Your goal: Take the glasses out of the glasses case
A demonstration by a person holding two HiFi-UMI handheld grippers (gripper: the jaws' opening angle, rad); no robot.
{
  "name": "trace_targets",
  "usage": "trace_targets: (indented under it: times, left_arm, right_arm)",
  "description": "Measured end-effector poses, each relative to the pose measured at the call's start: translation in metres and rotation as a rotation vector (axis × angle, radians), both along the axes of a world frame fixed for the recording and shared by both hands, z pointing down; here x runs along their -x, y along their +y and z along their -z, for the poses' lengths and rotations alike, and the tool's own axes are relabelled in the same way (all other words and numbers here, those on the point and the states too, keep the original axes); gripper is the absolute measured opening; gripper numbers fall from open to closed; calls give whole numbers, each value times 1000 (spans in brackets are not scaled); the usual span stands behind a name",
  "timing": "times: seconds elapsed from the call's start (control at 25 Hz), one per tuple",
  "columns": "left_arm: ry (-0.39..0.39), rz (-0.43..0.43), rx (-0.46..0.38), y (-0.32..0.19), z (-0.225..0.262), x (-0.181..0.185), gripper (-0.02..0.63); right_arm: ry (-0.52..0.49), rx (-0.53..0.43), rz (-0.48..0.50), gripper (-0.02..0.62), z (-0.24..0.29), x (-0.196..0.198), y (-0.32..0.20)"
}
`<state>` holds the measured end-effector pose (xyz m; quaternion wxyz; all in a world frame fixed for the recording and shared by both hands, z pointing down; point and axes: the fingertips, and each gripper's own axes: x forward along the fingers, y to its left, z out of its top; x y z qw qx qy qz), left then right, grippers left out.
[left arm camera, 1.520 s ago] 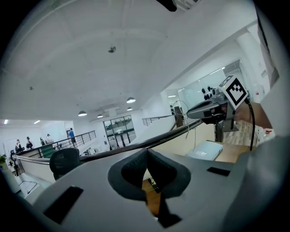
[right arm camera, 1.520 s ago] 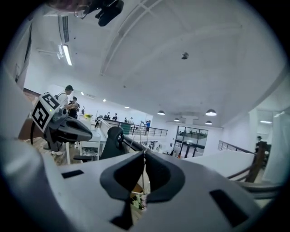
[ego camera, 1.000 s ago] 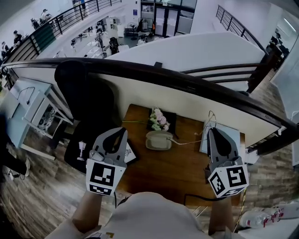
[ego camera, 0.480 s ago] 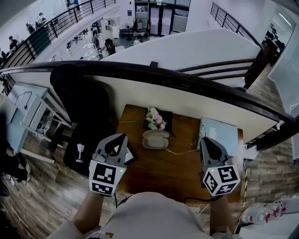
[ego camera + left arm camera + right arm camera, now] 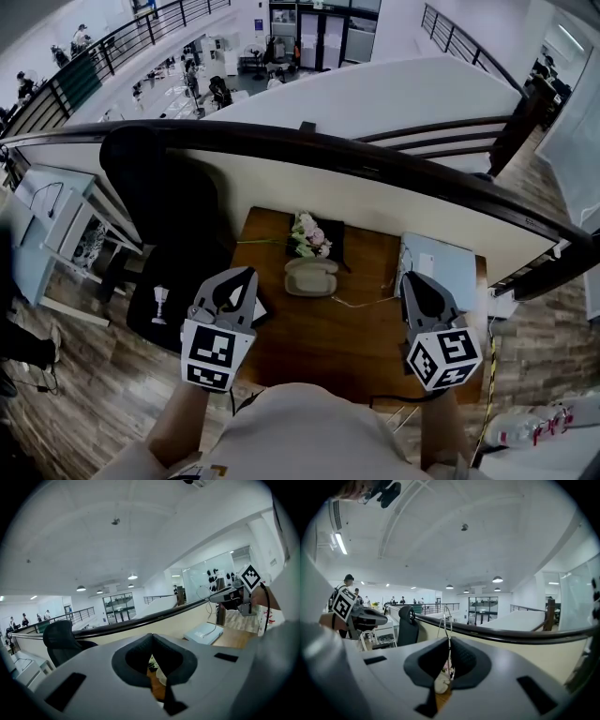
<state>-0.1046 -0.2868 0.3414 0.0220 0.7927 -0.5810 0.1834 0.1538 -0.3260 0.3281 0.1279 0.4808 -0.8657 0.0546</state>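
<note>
The glasses case [image 5: 311, 277] is seen lying shut on the wooden table [image 5: 328, 347], so whatever it holds is hidden from every view. In the two gripper views only a pale sliver of the case is visible, framed in the opening below each pair of jaws. A dark card [image 5: 261, 309] to the left of the case is partly covered by the left gripper [image 5: 248, 274]. The person's forearms are cut off by the lower edge of the head view.

The left gripper is held to the left of the case and the right gripper [image 5: 413, 279] to its right, both apart from it. Each gripper's jaws are pressed together at the tips, with nothing clamped between them. A thin cable [image 5: 361, 302] is laid just to the right of the case. In the right gripper view a loop of wire is seen above the jaw tips, and contact with them cannot be judged.

Compared with a second ago, both grippers have been lowered a little, the right one brought slightly nearer the case. The case has been left where it was, just in front of the flowers [image 5: 309, 234].

Only black-and-white square patterns are shown on the marker cubes. The print on the dark card is too small to be read.
</note>
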Motion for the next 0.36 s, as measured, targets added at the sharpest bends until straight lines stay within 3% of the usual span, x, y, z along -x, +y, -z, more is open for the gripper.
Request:
trace_targets:
  times: [0.36]
  left_arm:
    - [-2, 7, 10, 2, 0, 2, 3]
  right_arm:
    - [-23, 13, 5, 17, -1, 3, -2]
